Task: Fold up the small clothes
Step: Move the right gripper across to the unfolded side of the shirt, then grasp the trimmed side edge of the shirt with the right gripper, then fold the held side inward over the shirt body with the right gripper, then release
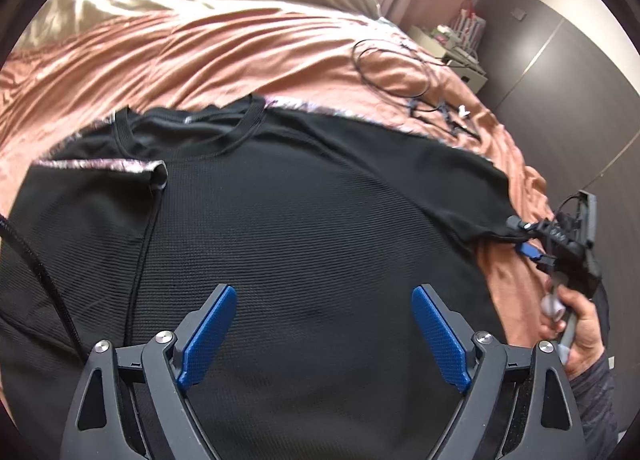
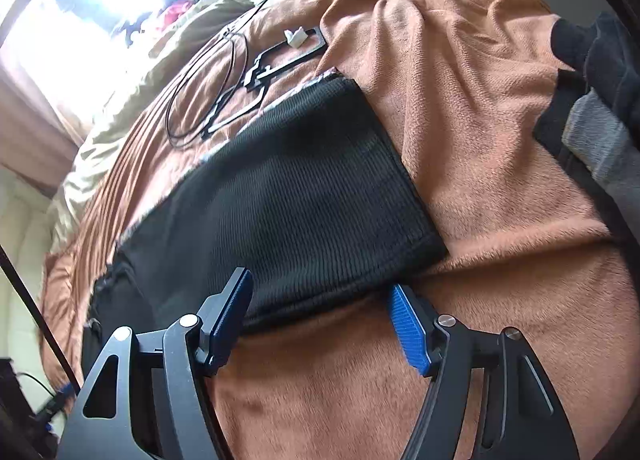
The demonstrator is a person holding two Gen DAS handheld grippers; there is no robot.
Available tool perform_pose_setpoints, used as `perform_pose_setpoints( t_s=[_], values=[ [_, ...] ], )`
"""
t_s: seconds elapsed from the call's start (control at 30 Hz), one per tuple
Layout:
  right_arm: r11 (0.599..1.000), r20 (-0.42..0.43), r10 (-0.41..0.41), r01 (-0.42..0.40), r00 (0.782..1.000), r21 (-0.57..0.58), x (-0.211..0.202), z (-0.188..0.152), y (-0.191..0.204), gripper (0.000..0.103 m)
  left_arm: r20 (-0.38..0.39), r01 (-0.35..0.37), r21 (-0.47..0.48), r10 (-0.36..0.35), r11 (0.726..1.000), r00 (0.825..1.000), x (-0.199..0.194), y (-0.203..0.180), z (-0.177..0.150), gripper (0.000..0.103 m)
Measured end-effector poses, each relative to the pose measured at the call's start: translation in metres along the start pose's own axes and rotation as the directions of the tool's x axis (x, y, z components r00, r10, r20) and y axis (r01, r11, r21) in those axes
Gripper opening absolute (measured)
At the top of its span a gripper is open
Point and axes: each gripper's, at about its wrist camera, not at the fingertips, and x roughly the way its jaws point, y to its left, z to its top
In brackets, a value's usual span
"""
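While flat on bedspread: black top (sleeve outstretched).

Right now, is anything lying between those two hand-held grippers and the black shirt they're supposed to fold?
Nothing visible does. The left hand-held gripper hangs open right over the black shirt. The right hand-held gripper is open at the sleeve edge. The cable lies farther up the blanket, clear of both.

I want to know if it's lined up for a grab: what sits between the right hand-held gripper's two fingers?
In the right wrist view, the black shirt's sleeve edge lies between the open right hand-held gripper fingers, over the orange blanket.
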Motion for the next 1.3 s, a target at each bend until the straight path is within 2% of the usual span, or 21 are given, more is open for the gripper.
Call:
perform_pose_setpoints(
  t_s=[0.07,0.13,0.2,0.3,0.4,0.6,0.9,1.1,1.3],
  values=[
    [0.999,0.007,0.036,-0.036,0.999,0.031,0.005,0.005,-0.004,0.065,-0.01,-0.002,-0.01,0.002,1.0,1.0,0.009,0.006,0.0,0.088],
    [0.997,0.002,0.054,-0.054,0.999,0.05,0.012,0.01,-0.006,0.055,-0.017,-0.005,-0.015,0.005,1.0,1.0,0.017,0.008,0.0,0.087],
    [0.997,0.004,0.049,-0.049,0.999,0.057,0.018,0.015,-0.01,0.037,-0.023,-0.007,-0.021,0.006,1.0,1.0,0.023,0.011,0.001,0.085],
    [0.996,0.008,0.039,-0.039,0.999,0.076,0.019,0.017,-0.016,0.016,-0.026,-0.001,-0.023,0.001,1.0,1.0,0.027,0.012,-0.001,0.084],
    [0.995,0.034,0.074,-0.076,0.997,0.067,0.01,0.017,-0.012,0.004,-0.022,0.0,-0.019,0.0,1.0,1.0,0.03,0.012,-0.001,0.084],
    [0.995,0.068,0.087,-0.082,0.994,-0.062,-0.015,0.022,0.022,0.002,-0.027,0.025,-0.025,-0.026,0.999,0.999,0.038,0.009,0.004,0.078],
    [0.97,0.092,0.169,-0.149,0.981,-0.19,-0.049,0.025,0.082,0.002,-0.012,0.035,-0.03,-0.036,0.999,0.999,0.031,0.012,0.003,0.077],
    [0.951,0.069,0.205,-0.181,0.976,-0.251,-0.047,0.015,0.112,0.002,0.005,0.03,-0.054,-0.03,0.998,1.0,0.019,0.024,0.003,0.077],
    [0.924,0.008,0.233,-0.218,0.973,-0.314,-0.031,0.001,0.148,0.002,0.007,0.023,-0.073,-0.022,0.997,1.0,0.015,0.036,0.001,0.077]
  ],
)
